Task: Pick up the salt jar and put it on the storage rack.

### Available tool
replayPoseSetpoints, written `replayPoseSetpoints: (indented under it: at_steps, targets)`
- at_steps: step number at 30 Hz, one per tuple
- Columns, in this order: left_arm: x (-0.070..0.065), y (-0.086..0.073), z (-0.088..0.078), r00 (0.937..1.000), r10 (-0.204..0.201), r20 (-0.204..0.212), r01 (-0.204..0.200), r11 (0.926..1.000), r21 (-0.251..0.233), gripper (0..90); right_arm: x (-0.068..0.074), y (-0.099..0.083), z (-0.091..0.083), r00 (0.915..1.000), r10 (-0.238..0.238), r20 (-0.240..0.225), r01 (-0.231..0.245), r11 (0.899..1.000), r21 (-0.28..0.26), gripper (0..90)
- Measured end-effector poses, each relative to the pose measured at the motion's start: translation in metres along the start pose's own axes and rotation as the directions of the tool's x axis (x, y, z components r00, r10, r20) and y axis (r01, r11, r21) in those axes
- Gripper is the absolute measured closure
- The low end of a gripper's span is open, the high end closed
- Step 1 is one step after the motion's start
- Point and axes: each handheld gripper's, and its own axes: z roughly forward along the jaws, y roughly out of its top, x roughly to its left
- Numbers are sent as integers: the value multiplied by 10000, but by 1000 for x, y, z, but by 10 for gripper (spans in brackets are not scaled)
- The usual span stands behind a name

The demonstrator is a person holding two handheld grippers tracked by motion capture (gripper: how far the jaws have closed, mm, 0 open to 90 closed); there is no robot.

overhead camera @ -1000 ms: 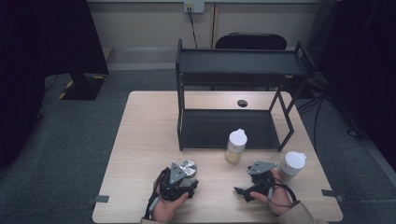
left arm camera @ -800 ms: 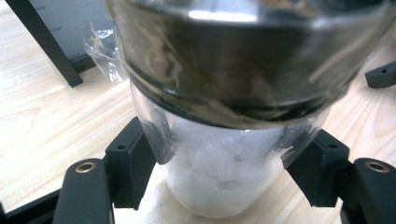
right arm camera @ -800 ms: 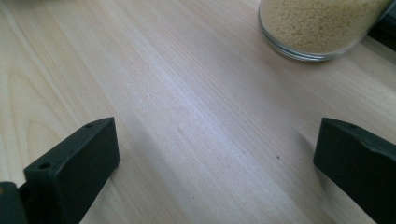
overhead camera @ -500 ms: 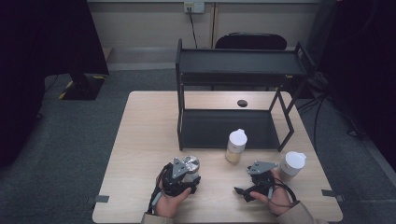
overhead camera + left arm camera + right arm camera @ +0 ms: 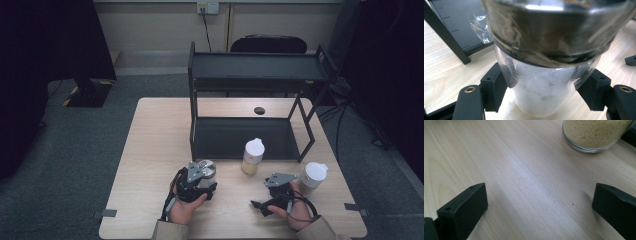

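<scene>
Left tongs (image 5: 202,175) have carried the metal-lidded jar (image 5: 206,172) a little up the surface (image 5: 150,150) toward the rack since the earlier frame; right tongs (image 5: 262,204) have kept their place.

Left tongs pinch the jar: in the left gripper view both black pads press the glass wall from either side, just below the lid, and the jar (image 5: 549,82) holds a white grainy fill. Lid rim is wrapped in clear film. Whether the jar base rests on the wood or hangs just above it, cannot tell.

Right tongs (image 5: 539,207) are spread wide over bare wood, nothing between the pads, low near the front edge of the surface. Just beyond them stands a jar of yellowish grains (image 5: 596,135), apart from the pads. In the high view that grain jar (image 5: 251,156) has a white lid and stands between the two hands, near the front edge of the rack. White-lidded jar (image 5: 312,176) stands just beside the right hand (image 5: 295,212), on its outer side.

Black two-level rack (image 5: 250,70) sits at the back half of the surface, its lower tray and top shelf bare. Grain jar stands nearest the rack's open front. Small dark round hole (image 5: 259,110) lies in the wood behind the rack.

Surface is pale wood. Grey carpet (image 5: 75,150) around, dark chair (image 5: 267,44) behind, wall socket (image 5: 208,7) with a cable on the far wall.
</scene>
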Motion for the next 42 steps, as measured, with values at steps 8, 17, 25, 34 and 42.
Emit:
replayPoseSetpoints:
  at_steps: [8,17,25,34,42]
  targets:
    - [3,8,9,10000,-9,-33,9,10000,46,310,0,0,0,10000,7,-2,-7,10000,1,0]
    - [3,18,21,10000,-36,-70,35,10000,-73,310,0,0,0,10000,3,0,-3,10000,1,0]
    - [6,28,28,9998,73,-201,-75,9999,-116,310,0,0,0,10000,6,-2,-6,10000,2,0]
    - [9,36,35,9992,32,-389,-38,9999,-153,310,0,0,0,10000,8,0,-8,10000,3,0]
    - [10,43,41,9985,-19,-545,7,9998,-222,310,0,0,0,10000,4,-1,-4,10000,3,0]
